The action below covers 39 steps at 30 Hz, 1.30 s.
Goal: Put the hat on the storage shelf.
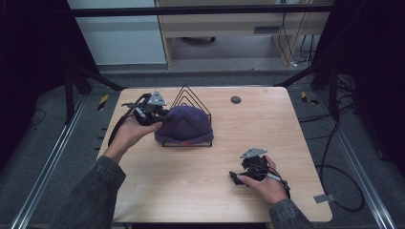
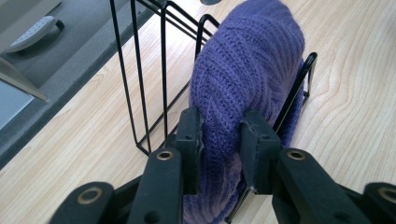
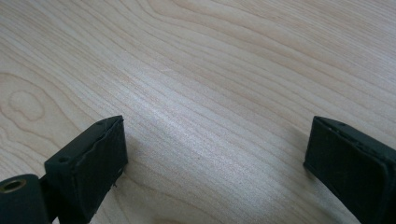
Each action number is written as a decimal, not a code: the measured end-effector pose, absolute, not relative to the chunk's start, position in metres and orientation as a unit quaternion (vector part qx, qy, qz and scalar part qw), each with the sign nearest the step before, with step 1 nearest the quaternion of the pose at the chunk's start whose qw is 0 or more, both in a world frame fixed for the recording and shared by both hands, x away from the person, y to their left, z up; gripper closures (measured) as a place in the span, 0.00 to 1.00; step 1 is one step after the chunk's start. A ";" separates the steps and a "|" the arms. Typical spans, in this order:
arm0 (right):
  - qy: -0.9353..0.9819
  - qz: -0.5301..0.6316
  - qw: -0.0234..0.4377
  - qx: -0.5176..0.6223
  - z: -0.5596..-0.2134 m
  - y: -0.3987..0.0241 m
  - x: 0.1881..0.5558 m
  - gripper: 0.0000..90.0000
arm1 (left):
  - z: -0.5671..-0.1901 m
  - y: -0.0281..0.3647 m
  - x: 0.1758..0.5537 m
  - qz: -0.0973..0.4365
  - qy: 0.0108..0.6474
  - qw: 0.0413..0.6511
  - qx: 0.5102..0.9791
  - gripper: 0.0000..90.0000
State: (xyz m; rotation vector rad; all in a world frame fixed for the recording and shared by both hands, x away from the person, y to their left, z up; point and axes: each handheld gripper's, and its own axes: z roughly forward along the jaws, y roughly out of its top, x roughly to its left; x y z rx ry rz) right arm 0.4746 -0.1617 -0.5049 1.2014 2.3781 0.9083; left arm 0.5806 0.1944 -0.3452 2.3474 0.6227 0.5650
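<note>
1. Left gripper (image 2: 219,135) is seen clamped on the purple knit hat (image 2: 247,70): in the left gripper view both pads press into the ribbed wool at the hat's near end, with the fabric bulging between them.
2. In the high view the hat (image 1: 184,124) lies on the wooden table (image 1: 191,191) toward its far-left part, roughly at eleven o'clock from the table's middle, draped over the black wire rack (image 1: 188,95).
3. The rack's (image 2: 140,70) triangular wire dividers stand upright at the hat's twelve o'clock side in the high view; the hat's lower edge is caught against the front wire of the rack, and whether it sits fully in one slot cannot be told.
4. The left gripper (image 1: 160,114) is held at nine o'clock of the hat.
5. The right gripper (image 1: 236,177) is held low over bare wood at about five o'clock from the hat, well apart from it; in the right gripper view its jaws stand wide apart with nothing between them (image 3: 215,154).
6. The step in hand is judged to be the settling of the hat on the rack.
7. The next move is judged to call for the pads being eased off the wool without the hat being dragged along or the light rack being tipped.
</note>
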 end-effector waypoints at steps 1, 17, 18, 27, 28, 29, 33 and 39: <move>0.833 0.319 0.162 0.421 -0.505 -0.162 0.475 0.06 | -0.345 0.195 0.580 0.215 0.239 0.319 0.891 0.78; 0.834 0.319 0.163 0.420 -0.505 -0.161 0.474 0.06 | -0.338 0.203 0.575 0.214 0.257 0.344 0.877 0.72; 0.834 0.319 0.163 0.420 -0.505 -0.161 0.474 0.06 | -0.338 0.203 0.575 0.214 0.256 0.343 0.878 0.72; 0.833 0.320 0.163 0.420 -0.505 -0.161 0.474 0.06 | -0.339 0.202 0.575 0.210 0.251 0.338 0.882 0.72; 0.833 0.320 0.163 0.420 -0.505 -0.161 0.474 0.06 | -0.339 0.201 0.574 0.210 0.250 0.336 0.883 0.72; 0.833 0.320 0.163 0.420 -0.505 -0.161 0.474 0.06 | -0.340 0.201 0.574 0.209 0.248 0.336 0.884 0.72; 0.833 0.320 0.163 0.420 -0.505 -0.161 0.474 0.06 | -0.341 0.200 0.574 0.207 0.247 0.337 0.885 0.73; 0.833 0.320 0.163 0.421 -0.505 -0.160 0.474 0.06 | -0.341 0.200 0.570 0.212 0.248 0.336 0.883 0.68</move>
